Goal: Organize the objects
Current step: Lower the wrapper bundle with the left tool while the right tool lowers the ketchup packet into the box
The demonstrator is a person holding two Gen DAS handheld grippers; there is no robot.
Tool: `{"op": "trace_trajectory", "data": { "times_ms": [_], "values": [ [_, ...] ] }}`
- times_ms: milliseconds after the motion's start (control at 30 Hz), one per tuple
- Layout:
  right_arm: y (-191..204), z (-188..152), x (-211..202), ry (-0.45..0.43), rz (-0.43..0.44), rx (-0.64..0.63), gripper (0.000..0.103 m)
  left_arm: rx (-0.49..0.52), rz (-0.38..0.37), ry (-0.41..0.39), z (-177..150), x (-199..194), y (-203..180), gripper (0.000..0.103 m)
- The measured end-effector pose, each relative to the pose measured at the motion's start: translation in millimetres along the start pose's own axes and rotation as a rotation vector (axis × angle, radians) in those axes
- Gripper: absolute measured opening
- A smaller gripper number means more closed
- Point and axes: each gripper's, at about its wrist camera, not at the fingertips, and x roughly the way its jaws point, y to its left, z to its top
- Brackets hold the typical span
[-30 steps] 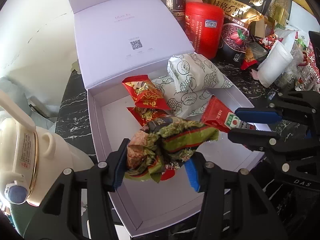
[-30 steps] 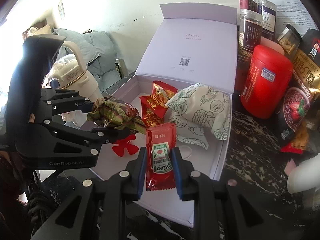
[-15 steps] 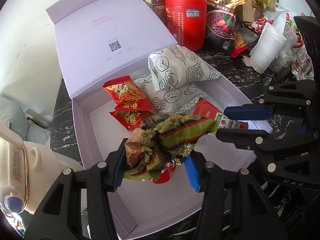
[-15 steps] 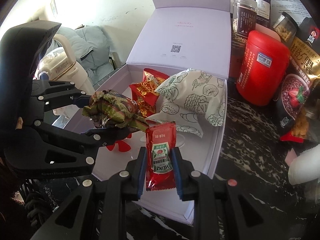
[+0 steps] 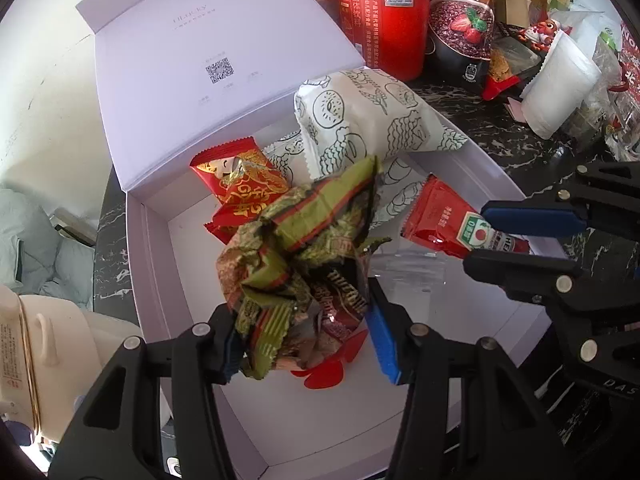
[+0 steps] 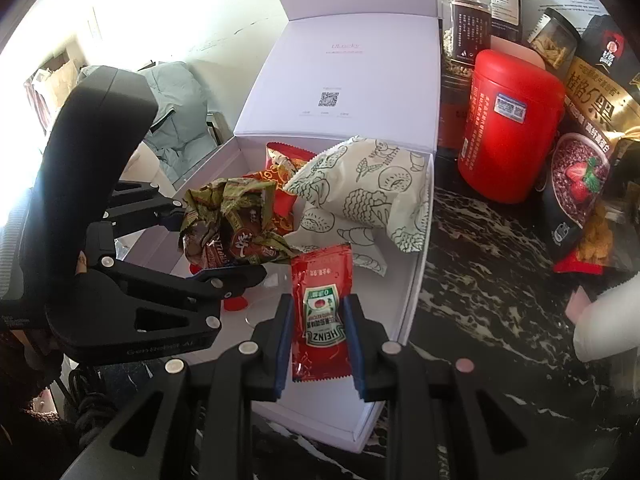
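An open lilac box (image 5: pixel 152 264) (image 6: pixel 416 280) stands on a dark marble counter, its lid up at the back. My left gripper (image 5: pixel 306 344) is shut on a bundle of green and brown snack wrappers (image 5: pixel 304 256) (image 6: pixel 236 224), held over the box's middle. My right gripper (image 6: pixel 320 344) is shut on a red Heinz ketchup sachet (image 6: pixel 322 312) (image 5: pixel 460 228), held over the box's front right edge. Inside lie red candy packets (image 5: pixel 240 188) (image 6: pixel 280 168), white printed snack bags (image 5: pixel 360 120) (image 6: pixel 368 192) and a red shape (image 5: pixel 324 372) on the floor.
A red canister (image 5: pixel 380 12) (image 6: pixel 508 128), a black-and-gold cereal bag (image 6: pixel 584 132), jars (image 6: pixel 464 28) and a white roll (image 5: pixel 560 84) crowd the counter right of the box. A cream kettle (image 5: pixel 44 364) stands at its left.
Both grippers have moved closer in over the box with their loads still held. The wrapper bundle now hangs lower and nearer the red candy packets.
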Motion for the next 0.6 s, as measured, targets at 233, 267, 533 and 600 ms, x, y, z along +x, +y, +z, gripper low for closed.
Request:
{"op": "trace_trajectory", "data": {
  "times_ms": [233,267,533,600],
  "values": [
    [4.3,0.6,-1.0,-0.017,0.027,-0.012,0.025,-0.052,-0.057,0.069,-5.7,17.7,2.2,0.05],
    [4.6,0.8,-0.2,-0.016,0.029,-0.013,0.025,-0.055,-0.061,0.072,-7.4,18.5,2.3,0.05],
    [3.8,3.6,11.1,-0.009,0.045,-0.007,0.025,-0.079,-0.071,0.069,-12.3,19.9,6.8,0.051],
    [4.2,3.9,14.6,-0.001,0.058,-0.008,0.026,-0.089,-0.068,0.07,-12.1,21.4,9.1,0.056]
  ]
}}
